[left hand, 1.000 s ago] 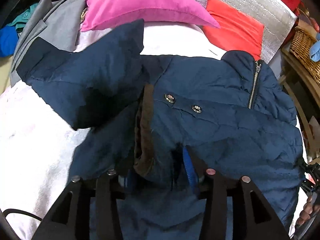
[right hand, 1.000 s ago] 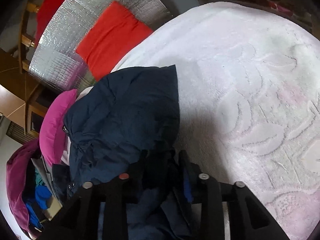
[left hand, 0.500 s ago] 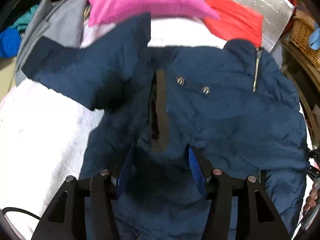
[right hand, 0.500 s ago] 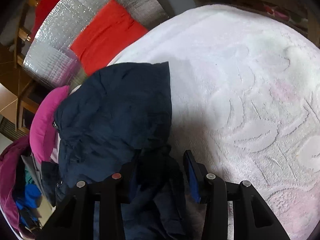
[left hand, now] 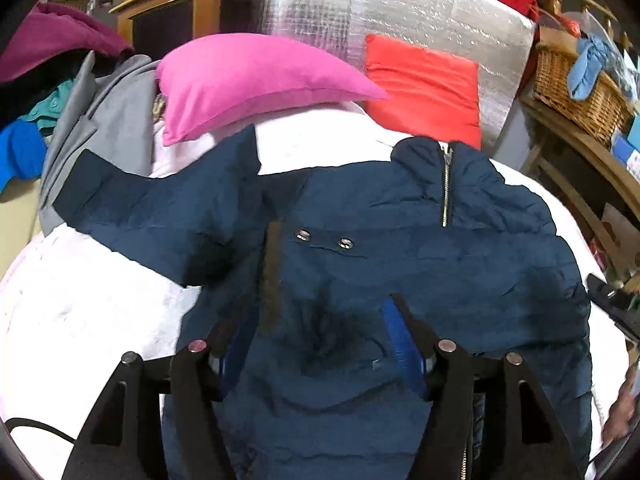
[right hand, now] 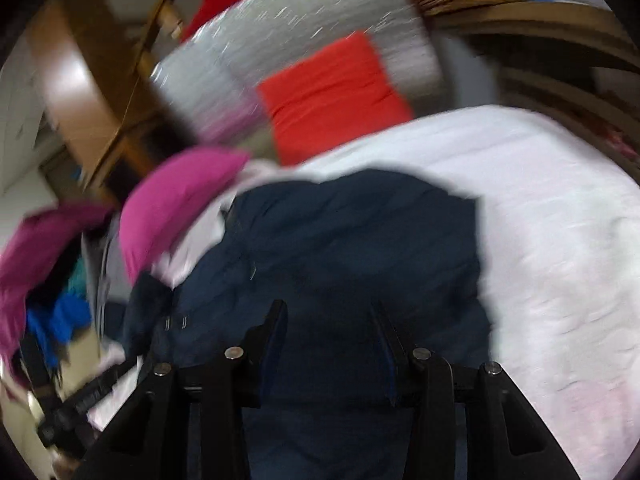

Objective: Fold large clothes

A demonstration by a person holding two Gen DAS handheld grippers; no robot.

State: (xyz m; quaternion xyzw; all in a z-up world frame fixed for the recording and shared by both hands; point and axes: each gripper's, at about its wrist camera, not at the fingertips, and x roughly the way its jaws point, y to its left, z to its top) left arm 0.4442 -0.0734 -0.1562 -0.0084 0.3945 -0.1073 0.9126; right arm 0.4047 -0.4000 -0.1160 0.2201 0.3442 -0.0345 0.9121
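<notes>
A navy padded jacket (left hand: 440, 272) lies spread on the white bed cover (left hand: 80, 312). Its zip collar faces the far side, and one sleeve (left hand: 152, 216) stretches out to the left. My left gripper (left hand: 316, 308) hovers over the jacket's lower middle. Its jaws are opening and the blue pads (left hand: 400, 340) stand clear of the cloth below them. In the blurred right wrist view, my right gripper (right hand: 328, 308) hangs open above the jacket (right hand: 360, 240), with nothing pinched between its fingers.
A pink pillow (left hand: 248, 76), a red cushion (left hand: 424, 84) and a silver foil mat (left hand: 400, 12) line the far side. A grey garment (left hand: 100, 120) and a pile of clothes sit at the left. A wicker basket (left hand: 576, 80) stands on wooden furniture at the right.
Both grippers have let go of the bunched jacket cloth and lifted back from it. The left jaws have spread wider. The right wrist has rolled, tilting its view.
</notes>
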